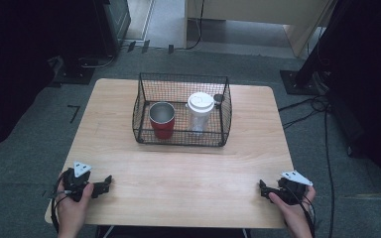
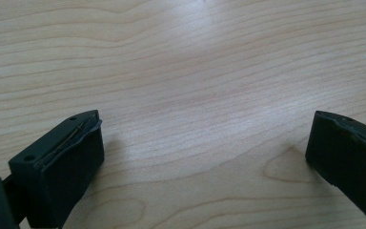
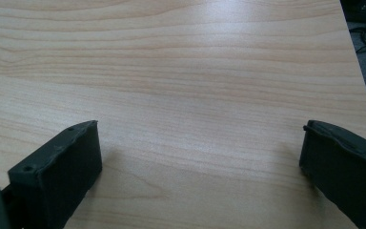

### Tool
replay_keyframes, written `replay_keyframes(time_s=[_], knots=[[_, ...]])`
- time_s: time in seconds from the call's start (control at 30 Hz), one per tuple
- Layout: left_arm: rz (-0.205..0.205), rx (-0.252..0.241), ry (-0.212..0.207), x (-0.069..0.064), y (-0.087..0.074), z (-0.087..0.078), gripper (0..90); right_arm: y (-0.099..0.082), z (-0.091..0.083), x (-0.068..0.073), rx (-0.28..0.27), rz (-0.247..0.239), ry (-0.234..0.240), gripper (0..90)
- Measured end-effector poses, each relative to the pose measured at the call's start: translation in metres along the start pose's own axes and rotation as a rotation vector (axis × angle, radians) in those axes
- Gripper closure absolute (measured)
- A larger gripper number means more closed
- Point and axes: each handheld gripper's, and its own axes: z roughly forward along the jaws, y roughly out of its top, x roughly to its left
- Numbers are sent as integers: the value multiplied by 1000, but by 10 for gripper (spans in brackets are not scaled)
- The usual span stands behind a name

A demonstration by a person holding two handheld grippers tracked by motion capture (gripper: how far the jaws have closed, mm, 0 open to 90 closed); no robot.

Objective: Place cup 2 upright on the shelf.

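A black wire basket (image 1: 144,106) stands at the far middle of the wooden table (image 1: 178,173). Inside it, a red metal cup (image 1: 162,120) stands upright on the left and a clear cup with a white lid (image 1: 199,111) on the right. My left gripper (image 1: 106,182) rests near the table's front left corner, a hand around it. Its jaws stand wide apart over bare wood, left gripper (image 2: 205,138) open and holding nothing. My right gripper (image 1: 262,187) lies near the front right corner. Seen from its own camera, the right gripper (image 3: 200,143) is open too, with only wood between its jaws.
Bare wood spans the table between the basket and both grippers. The table's right edge (image 3: 362,81) runs close beside the right gripper. Cables (image 1: 322,106) trail over the grey floor on the right, and dark stands flank the table at the back.
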Motion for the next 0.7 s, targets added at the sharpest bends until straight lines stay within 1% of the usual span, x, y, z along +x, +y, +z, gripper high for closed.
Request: replay_keyframes(time_s=[0.07,0.27,0.7], knots=[[0,0,0,0,0,0,0,0,0,0,2,3,0,2],[0,0,0,0,0,0,0,-1,-1,0,3,-10,7,0],[0,0,-1,0,0,0,0,0,1,-1,5,-10,8,0]])
